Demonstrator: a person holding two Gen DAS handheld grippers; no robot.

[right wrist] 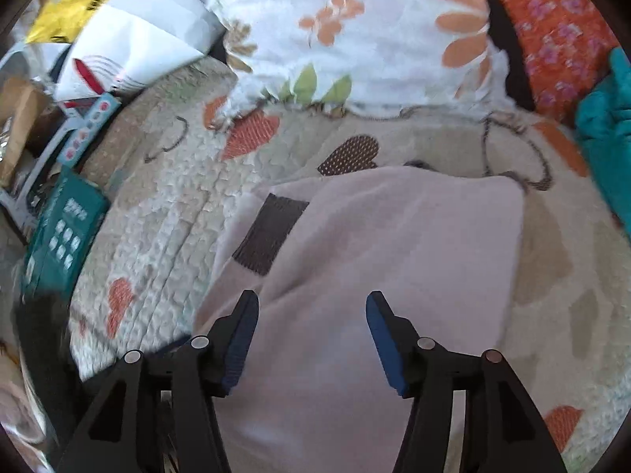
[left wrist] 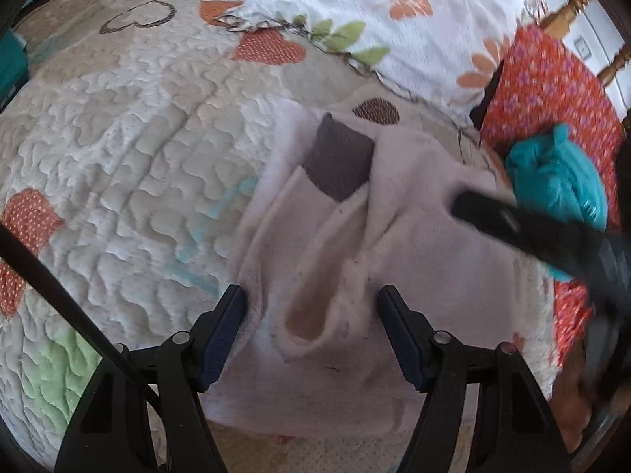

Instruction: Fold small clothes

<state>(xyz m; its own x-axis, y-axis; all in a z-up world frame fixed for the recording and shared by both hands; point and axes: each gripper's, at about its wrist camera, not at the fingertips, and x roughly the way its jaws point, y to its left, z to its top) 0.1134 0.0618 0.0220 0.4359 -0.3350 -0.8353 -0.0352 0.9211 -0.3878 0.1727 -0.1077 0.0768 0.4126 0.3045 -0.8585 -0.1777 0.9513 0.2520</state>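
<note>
Left gripper [left wrist: 312, 295]: jaws stand apart, blue pads facing each other, nothing clamped. It points down over the near part of a pale pink garment [left wrist: 347, 276]; the cloth lies below and between the fingers, but the pads do not press on it. Whether the fingertips touch the fabric cannot be told.

Right gripper [right wrist: 312, 301]: jaws likewise parted, holding nothing. It hangs over the same pale pink garment [right wrist: 378, 260], which fills the space under and beyond its fingers. In the left wrist view a black finger of the right gripper [left wrist: 497, 216] reaches in from the right over the garment's far right part, motion-blurred.

Garment: lies on a quilted bedspread [left wrist: 130, 157] with orange hearts and green patches. From the right wrist it looks flat and roughly squared, with a smooth upper layer. From the left wrist the near part is rumpled, with several lengthwise ridges. A dark brown patch [left wrist: 339, 161] sits on its far left part, partly covered by a pink flap; the same patch [right wrist: 270, 232] shows at the left edge in the right wrist view.

Surroundings: a white pillow with an orange and green floral print [left wrist: 394, 19] beyond the garment. To the right, an orange floral cloth [left wrist: 552, 90] with a teal garment [left wrist: 560, 181] bunched on it. Turned wooden bed frame [left wrist: 572, 8] at the far right. At the left bed edge, a teal box [right wrist: 59, 236] and loose papers [right wrist: 130, 27].
</note>
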